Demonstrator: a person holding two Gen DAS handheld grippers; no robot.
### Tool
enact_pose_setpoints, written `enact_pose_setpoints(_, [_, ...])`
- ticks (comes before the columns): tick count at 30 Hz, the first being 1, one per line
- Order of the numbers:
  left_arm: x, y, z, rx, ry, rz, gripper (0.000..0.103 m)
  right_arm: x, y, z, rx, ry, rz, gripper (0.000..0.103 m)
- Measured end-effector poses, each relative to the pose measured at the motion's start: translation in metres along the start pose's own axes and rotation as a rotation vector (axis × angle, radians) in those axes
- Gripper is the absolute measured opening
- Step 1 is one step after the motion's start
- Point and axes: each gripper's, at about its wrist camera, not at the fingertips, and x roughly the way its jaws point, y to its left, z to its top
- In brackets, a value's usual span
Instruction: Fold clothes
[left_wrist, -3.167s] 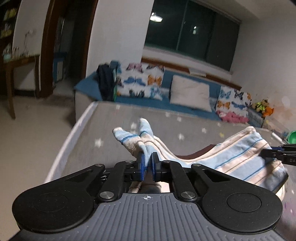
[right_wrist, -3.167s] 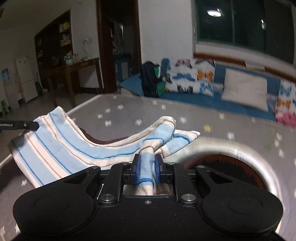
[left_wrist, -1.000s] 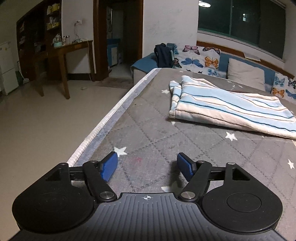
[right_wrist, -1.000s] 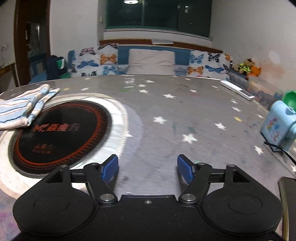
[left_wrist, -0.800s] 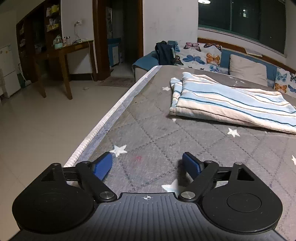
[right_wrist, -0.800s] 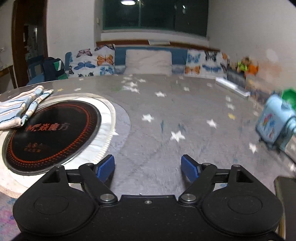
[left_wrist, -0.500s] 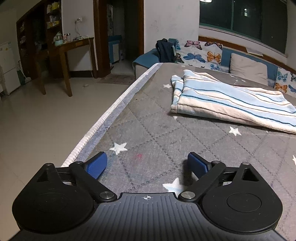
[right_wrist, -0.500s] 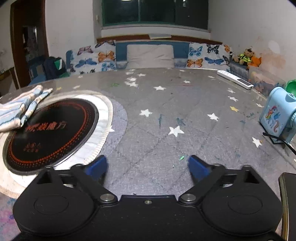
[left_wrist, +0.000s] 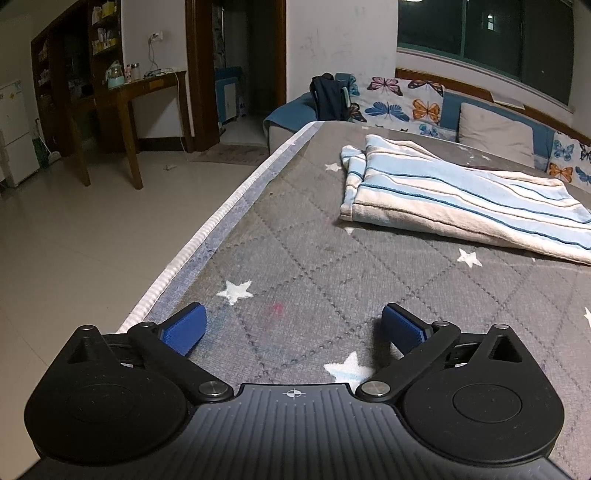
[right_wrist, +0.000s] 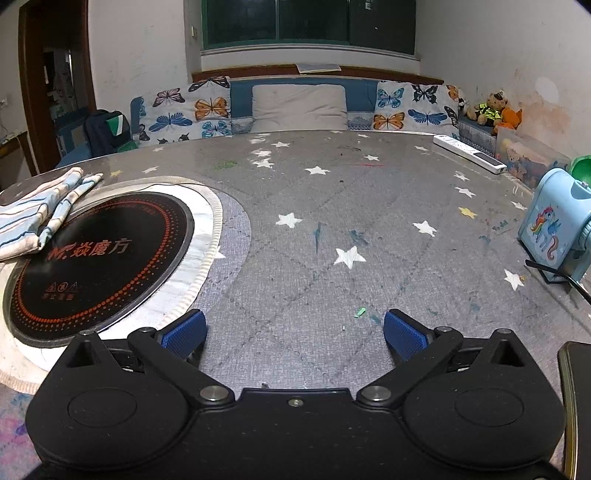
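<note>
A folded blue-and-white striped cloth (left_wrist: 454, 199) lies flat on the grey star-patterned table cover (left_wrist: 332, 280), ahead and right of my left gripper (left_wrist: 293, 328). The left gripper is open and empty, low over the cover near the table's left edge. In the right wrist view the cloth's end (right_wrist: 33, 210) lies at the far left, overlapping the rim of a round black cooktop (right_wrist: 96, 254). My right gripper (right_wrist: 295, 332) is open and empty over bare cover, well right of the cloth.
A light blue unicorn box (right_wrist: 554, 229) with a black cable stands at the right. A white remote (right_wrist: 469, 153) lies far right. A dark object's edge (right_wrist: 576, 398) shows at bottom right. Butterfly cushions (right_wrist: 207, 110) line the bench behind. The floor (left_wrist: 92, 240) drops off left.
Both grippers let go of the cloth, which now lies folded on the table. They pulled back toward the near edge and their jaws opened wider over the last second.
</note>
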Motion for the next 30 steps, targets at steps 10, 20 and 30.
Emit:
enact_pose_setpoints(10, [0.002,0.0,-0.002,0.0,0.0,0.001,0.103,0.005,0.005,-0.002,0.004,-0.002,0.0,0.103])
enact_pose_setpoints(20, [0.004,-0.002,-0.002,0.002,-0.002,0.003,0.103,0.007,0.007,-0.003,0.002,-0.004,-0.001,0.103])
enact_pose_setpoints(30, [0.005,-0.003,-0.003,0.002,-0.002,0.003,0.103,0.007,0.008,-0.003,0.002,-0.005,-0.002,0.103])
